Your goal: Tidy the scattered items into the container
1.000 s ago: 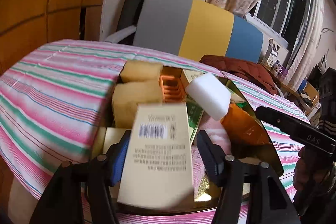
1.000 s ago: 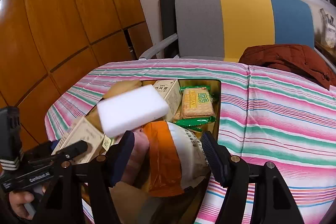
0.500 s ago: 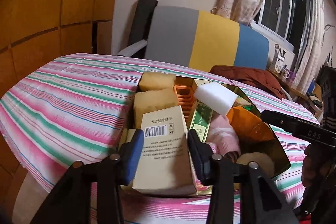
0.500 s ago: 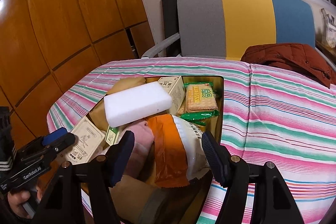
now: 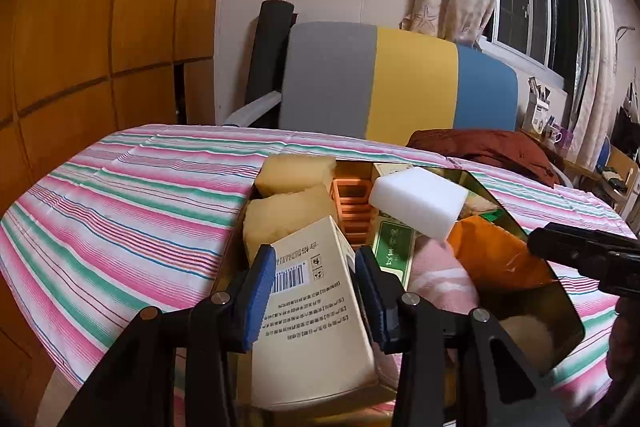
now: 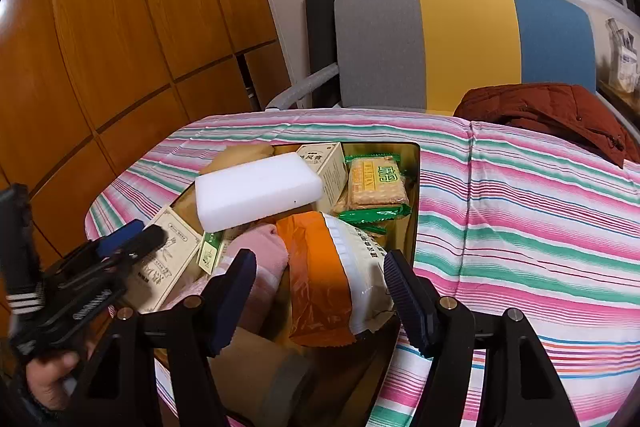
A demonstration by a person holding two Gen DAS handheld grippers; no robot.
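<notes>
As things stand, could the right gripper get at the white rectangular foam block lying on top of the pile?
Probably yes. The right gripper is open and empty, and the white foam block lies uncovered atop the pile, beyond the orange-and-white bag.

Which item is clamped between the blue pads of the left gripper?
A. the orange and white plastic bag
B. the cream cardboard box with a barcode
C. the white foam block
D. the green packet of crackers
B: in the left wrist view the left gripper has its blue pads pressed on both sides of the cream cardboard box with a barcode, above the gold container.
</notes>
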